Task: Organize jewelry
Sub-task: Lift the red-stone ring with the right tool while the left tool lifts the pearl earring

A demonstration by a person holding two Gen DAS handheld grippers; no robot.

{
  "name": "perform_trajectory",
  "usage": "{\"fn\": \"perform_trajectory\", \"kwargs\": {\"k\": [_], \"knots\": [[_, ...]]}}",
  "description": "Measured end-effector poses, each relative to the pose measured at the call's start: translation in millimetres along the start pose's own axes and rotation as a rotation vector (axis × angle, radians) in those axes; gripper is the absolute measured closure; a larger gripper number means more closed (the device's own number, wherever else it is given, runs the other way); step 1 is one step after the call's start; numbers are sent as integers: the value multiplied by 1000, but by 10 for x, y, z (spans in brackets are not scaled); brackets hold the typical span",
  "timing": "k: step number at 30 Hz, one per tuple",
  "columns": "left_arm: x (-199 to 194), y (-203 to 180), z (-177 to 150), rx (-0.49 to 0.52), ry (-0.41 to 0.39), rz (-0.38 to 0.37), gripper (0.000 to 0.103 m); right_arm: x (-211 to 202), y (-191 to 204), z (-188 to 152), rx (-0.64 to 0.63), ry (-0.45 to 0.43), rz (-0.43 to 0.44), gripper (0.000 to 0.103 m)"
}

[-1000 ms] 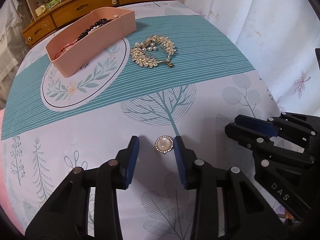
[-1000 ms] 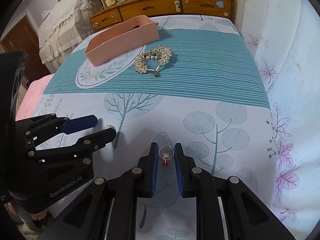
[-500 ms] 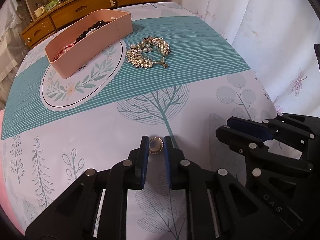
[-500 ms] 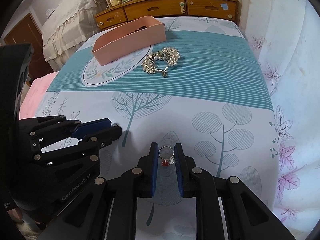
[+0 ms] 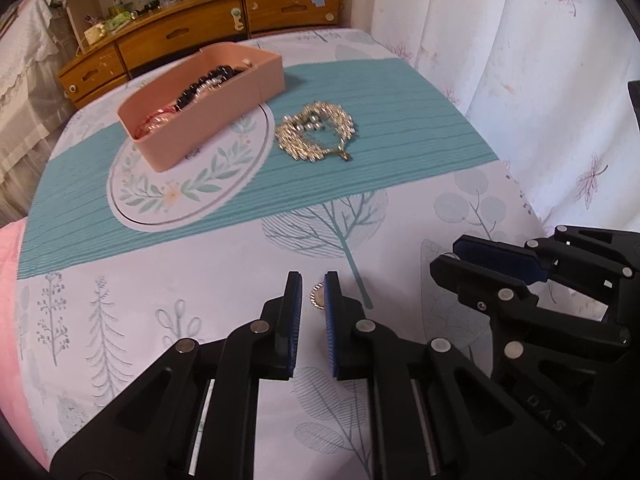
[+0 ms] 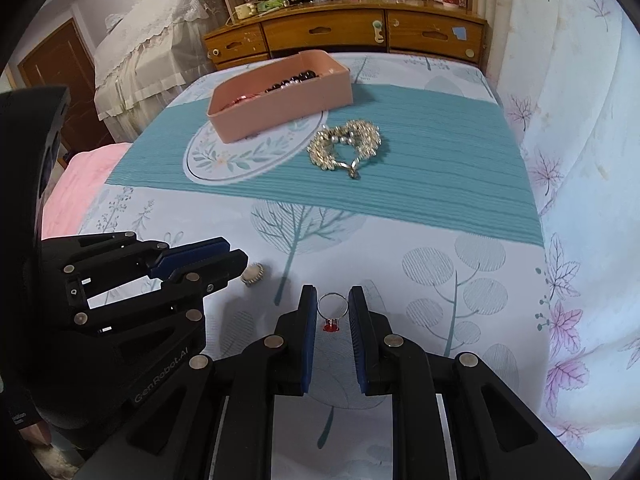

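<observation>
A bed [image 6: 400,240] is covered by a printed sheet [image 5: 200,280] of pale ground with grey-green trees and leaves, crossed by a broad teal striped band bearing a white oval wreath. Beyond the far edge of the bed a wooden chest of drawers [image 6: 340,34] is seen, its top crowded with small items; a lace-draped piece of furniture [image 6: 136,56] and a brown door [image 6: 52,76] stand to the left of it. A white curtain with pink leaves [image 6: 580,120] hangs along the right.

The left gripper [image 5: 313,292] has its fingers closing, and a round pearl-faced brooch [image 5: 317,297] is clamped on edge between them. The right gripper [image 6: 333,308] is held closed on a silver ring with a red stone [image 6: 332,312], the stone hanging lowest. The two grippers are side by side, near but apart.

Well ahead of both sets of fingers, on the teal band, a gold leafy necklace with pearls [image 5: 316,132] is laid. Just beside it, further and to the left, a pink tray [image 5: 208,104] is set on the oval; dark beads [image 5: 204,82] and a pink bangle are held inside it.
</observation>
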State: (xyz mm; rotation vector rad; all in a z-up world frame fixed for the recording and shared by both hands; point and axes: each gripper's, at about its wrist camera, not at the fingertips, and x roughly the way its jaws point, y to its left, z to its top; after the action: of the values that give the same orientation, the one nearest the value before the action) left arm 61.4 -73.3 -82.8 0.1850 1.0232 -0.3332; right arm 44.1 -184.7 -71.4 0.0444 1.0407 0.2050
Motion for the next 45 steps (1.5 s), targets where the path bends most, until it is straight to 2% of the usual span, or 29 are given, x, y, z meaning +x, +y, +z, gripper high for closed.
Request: {"fn": "perform_trajectory", "kwargs": {"k": [6,9,12,14,20,25,27,36,45], "knots": [[-165,195,122,-46,-34,16,94,-171,35,221,-7,-36,46,87],[-197,310,168,-83,-22,-5,94,-226,37,353,-7,-38,66,87],[-148,388,210,-107,32,-51,94,-183,3,462,5,10,89,87],[-100,425,240,-121,64,-70,94,-103,-84,537,50,70,134,87],[37,393,343,-95,165,-126,94,113,-214,607,69,202,123,87],[260,306,334,-88,318,-186,93,290,-253,619,66,273,97,87],[326,289,319,-93,357,-191,93,360,-249,616,58,297,92,87],[490,199,310,-119,435,-219,93,596,-243,627,55,324,79,87],[581,155,395,-148,447,-200,93,627,-295,607,75,315,82,87]]}}
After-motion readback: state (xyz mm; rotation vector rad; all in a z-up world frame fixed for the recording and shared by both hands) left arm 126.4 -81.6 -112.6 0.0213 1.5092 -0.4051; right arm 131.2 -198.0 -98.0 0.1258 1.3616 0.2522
